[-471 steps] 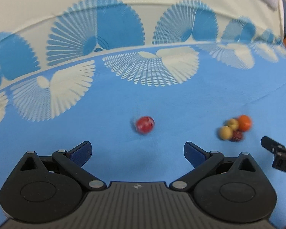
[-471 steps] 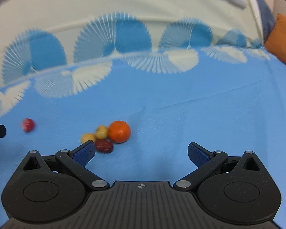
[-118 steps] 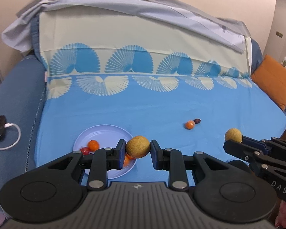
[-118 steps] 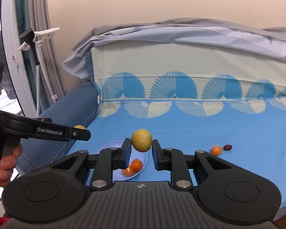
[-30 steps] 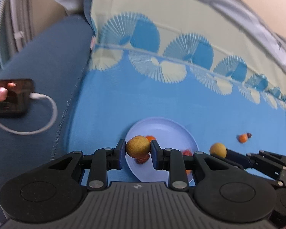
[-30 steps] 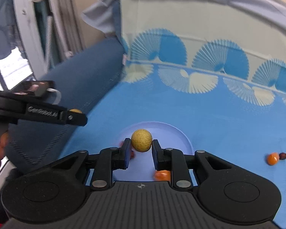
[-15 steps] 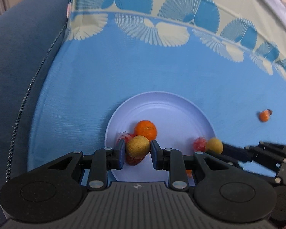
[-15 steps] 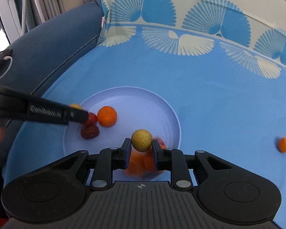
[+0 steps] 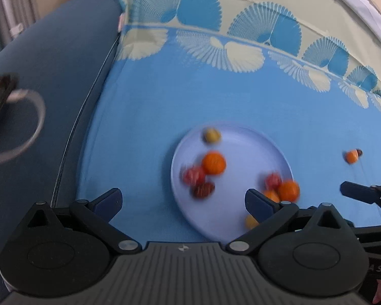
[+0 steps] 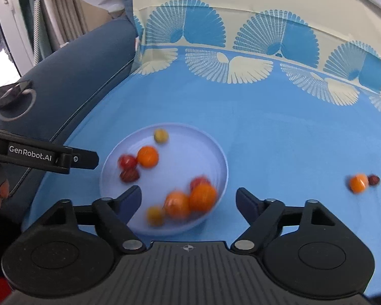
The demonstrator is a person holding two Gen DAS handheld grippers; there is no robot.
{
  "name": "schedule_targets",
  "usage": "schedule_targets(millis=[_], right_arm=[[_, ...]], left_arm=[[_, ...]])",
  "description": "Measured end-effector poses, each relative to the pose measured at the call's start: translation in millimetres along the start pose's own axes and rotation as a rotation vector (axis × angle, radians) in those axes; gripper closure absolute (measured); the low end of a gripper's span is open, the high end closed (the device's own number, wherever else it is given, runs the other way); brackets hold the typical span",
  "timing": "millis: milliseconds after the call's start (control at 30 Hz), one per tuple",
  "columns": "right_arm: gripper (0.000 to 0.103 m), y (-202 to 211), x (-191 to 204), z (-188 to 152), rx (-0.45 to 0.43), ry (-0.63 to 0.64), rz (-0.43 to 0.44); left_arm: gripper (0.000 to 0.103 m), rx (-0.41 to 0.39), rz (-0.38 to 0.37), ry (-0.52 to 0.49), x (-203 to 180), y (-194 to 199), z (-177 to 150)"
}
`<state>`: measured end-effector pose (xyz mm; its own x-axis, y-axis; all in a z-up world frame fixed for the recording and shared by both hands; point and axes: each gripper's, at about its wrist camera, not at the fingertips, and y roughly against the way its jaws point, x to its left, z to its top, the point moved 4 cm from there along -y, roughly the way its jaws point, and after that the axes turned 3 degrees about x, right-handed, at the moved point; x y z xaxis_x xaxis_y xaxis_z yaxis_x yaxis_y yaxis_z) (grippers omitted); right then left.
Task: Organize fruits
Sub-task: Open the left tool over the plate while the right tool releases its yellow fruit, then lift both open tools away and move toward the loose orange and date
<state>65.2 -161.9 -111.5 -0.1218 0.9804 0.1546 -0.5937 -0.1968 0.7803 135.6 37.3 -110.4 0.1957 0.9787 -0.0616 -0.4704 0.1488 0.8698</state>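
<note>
Both hand-held grippers spread wide, empty: left (image 9: pixel 182 202), right (image 10: pixel 188 200) | plate (image 10: pixel 210 150) on blue sheet (image 10: pixel 279 132) holds blurred fruits, yellow fruit (image 10: pixel 161 135) at far rim | orange (image 10: pixel 359 183) touching dark fruit (image 10: pixel 374 179), well apart, right.
</note>
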Motion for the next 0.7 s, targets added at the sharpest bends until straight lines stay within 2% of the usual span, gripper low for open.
schedule_targets(millis=[100,233,333,567,700], right_arm=[[0.014,20,7,-12,0.000,-0.011,0.006],[0.014,39,18,-19,-0.023,0.002,0.027],[0.011,58,20,-21,-0.062,0.015,0.026],[0.008,112,10,-33,-0.170,-0.011,-0.043],[0.006,142,5,-43,-0.229,-0.020,-0.077]], left_arm=[[0.000,0.025,0.003,0.001,-1,16,-18],[0.000,0.022,0.036,-0.031,-9,34,-30],[0.000,-0.023,0.029,-0.032,-17,58,-31],[0.000,-0.169,-0.024,-0.066,-44,117,-28],[0.000,-0.207,-0.046,-0.081,-60,136,-32]])
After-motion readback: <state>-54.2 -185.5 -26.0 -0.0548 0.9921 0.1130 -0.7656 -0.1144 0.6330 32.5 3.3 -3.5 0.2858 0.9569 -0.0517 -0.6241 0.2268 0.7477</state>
